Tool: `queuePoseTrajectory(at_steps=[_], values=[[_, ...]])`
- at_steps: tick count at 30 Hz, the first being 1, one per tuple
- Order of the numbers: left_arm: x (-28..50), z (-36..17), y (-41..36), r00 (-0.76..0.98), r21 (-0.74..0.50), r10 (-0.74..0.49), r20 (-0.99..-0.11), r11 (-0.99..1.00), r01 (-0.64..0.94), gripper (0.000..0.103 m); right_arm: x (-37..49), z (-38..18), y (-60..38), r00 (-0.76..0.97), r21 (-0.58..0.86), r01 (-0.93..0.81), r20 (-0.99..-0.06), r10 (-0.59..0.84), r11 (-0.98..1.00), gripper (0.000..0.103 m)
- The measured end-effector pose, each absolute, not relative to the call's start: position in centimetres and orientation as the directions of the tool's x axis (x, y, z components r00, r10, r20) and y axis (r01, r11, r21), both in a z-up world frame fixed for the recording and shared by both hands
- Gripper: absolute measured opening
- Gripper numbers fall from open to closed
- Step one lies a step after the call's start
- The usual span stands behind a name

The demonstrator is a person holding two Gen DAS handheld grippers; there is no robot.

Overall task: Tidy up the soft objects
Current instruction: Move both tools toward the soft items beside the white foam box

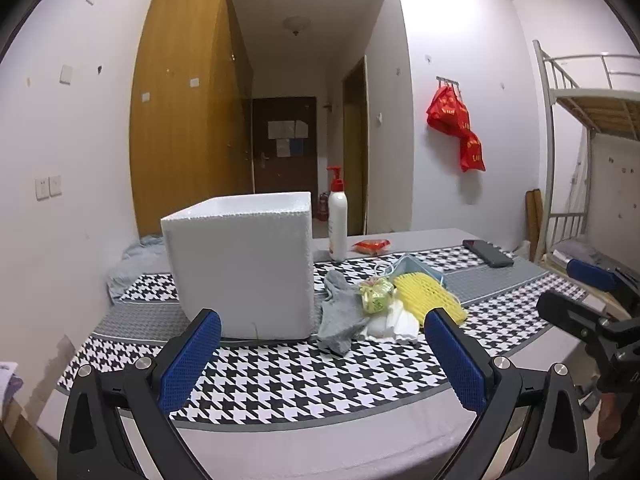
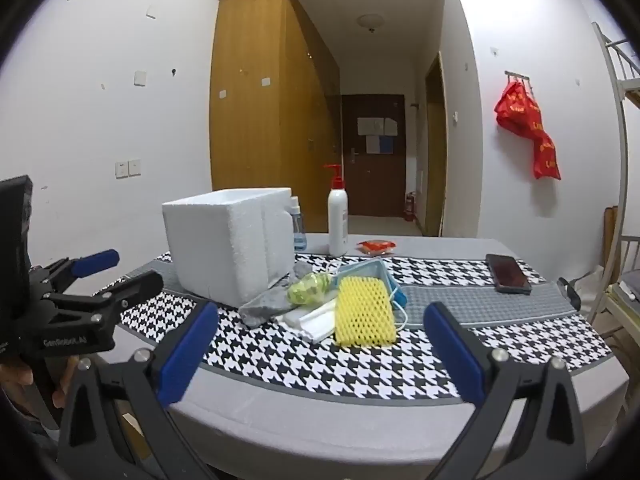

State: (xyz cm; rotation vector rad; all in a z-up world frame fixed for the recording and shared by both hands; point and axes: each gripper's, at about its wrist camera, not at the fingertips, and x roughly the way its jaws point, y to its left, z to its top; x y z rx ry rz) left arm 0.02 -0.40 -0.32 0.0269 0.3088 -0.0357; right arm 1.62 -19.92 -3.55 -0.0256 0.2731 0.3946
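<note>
The yellow foam net [image 2: 365, 311] lies flat on the bench [image 2: 320, 412], its long axis seemingly running away from the claws. Left claw [image 1: 322, 360] and right claw [image 2: 322, 356] both gape wide, holding nothing.

A white foam box [image 1: 240, 264] stands upright and open-topped on a houndstooth-patterned table. Just beside it lies a loose heap of soft items: a crumpled grey sock [image 1: 340, 316] touching the box's foot, a green-and-yellow wrapped bundle [image 1: 376, 294], folded white foam sheets [image 1: 394, 324], a yellow foam net sleeve [image 2: 364, 312] lying flat, and a blue face mask [image 2: 370, 270] behind it.
</note>
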Motion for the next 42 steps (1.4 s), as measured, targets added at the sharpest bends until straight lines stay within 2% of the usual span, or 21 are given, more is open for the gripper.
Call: queuePoseTrajectory(at_steps=[5,9,19,23,42], values=[[0.1,-0.5,-0.5,0.955,0.039,-0.008,-0.295,0.999,0.020,0.102,2.0,-3.7,-20.3,0.888,0.054,-0.370,-0.274,0.370,0.928,0.103],[0.2,-0.5,-0.2,0.955,0.032,-0.002,-0.295,0.999,0.012,0.102,1.3,-3.8,-20.0,0.922,0.006,-0.313,-0.237,0.306,0.950,0.103],[0.4,-0.3,0.1,0.957,0.030,0.003,-0.291,1.000,0.006,0.102,1.9,-4.0,-19.8,0.911,0.022,-0.321,-0.265,0.315,0.947,0.103],[0.4,-0.4,0.0,0.957,0.032,0.009,-0.291,0.999,0.001,0.102,2.1,-4.1,-20.1,0.925,0.024,-0.281,-0.259,0.278,0.959,0.103],[1.0,0.0,1.0,0.950,0.004,0.008,-0.312,1.000,-0.007,0.102,2.3,-3.4,-19.0,0.905,0.010,-0.352,-0.253,0.343,0.936,0.103]])
